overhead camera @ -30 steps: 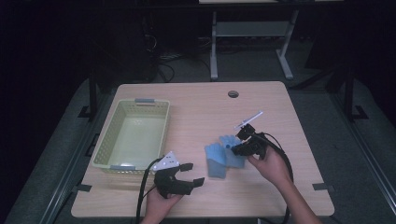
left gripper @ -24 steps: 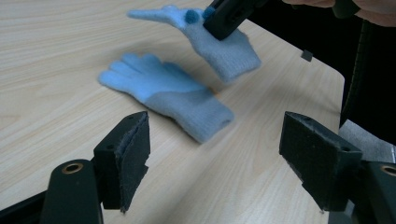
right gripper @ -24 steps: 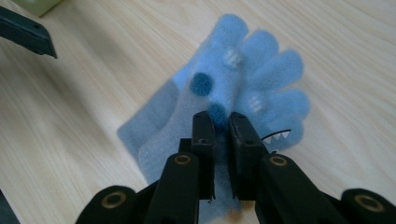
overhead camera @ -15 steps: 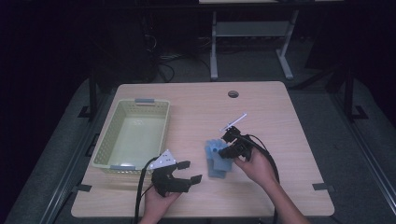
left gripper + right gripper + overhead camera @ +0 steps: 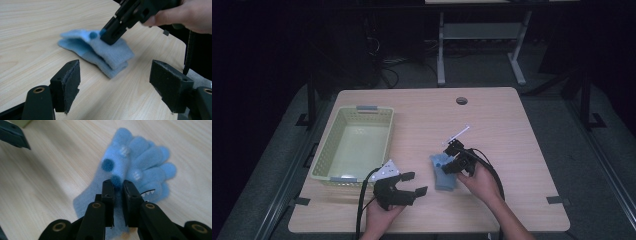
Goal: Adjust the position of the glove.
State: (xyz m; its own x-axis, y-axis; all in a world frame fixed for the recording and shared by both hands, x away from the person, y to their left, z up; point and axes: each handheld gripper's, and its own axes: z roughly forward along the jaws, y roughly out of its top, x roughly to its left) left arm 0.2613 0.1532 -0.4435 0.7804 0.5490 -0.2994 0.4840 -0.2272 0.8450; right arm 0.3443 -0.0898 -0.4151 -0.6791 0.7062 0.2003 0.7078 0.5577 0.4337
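Observation:
A pair of light blue fuzzy gloves (image 5: 443, 176) lies stacked on the wooden table, right of centre near the front. In the right gripper view the gloves (image 5: 147, 162) show dark blue dots and white marks, with their fingers pointing away. My right gripper (image 5: 447, 166) presses down on the upper glove, its jaws almost together and pinching the fabric (image 5: 118, 186). The left gripper view shows that tip (image 5: 108, 37) resting on the gloves (image 5: 112, 55) beside a blue dot. My left gripper (image 5: 416, 183) sits wide open to the gloves' left, with nothing held (image 5: 115, 80).
A pale green plastic basket (image 5: 324, 160) stands on the left part of the table with nothing in it. A round cable hole (image 5: 461, 100) sits near the far edge. Black cables trail from both grippers toward the front edge.
My right gripper has carried the gloves leftward and toward the front, and lowered them flat onto the table. The left gripper has hardly moved.

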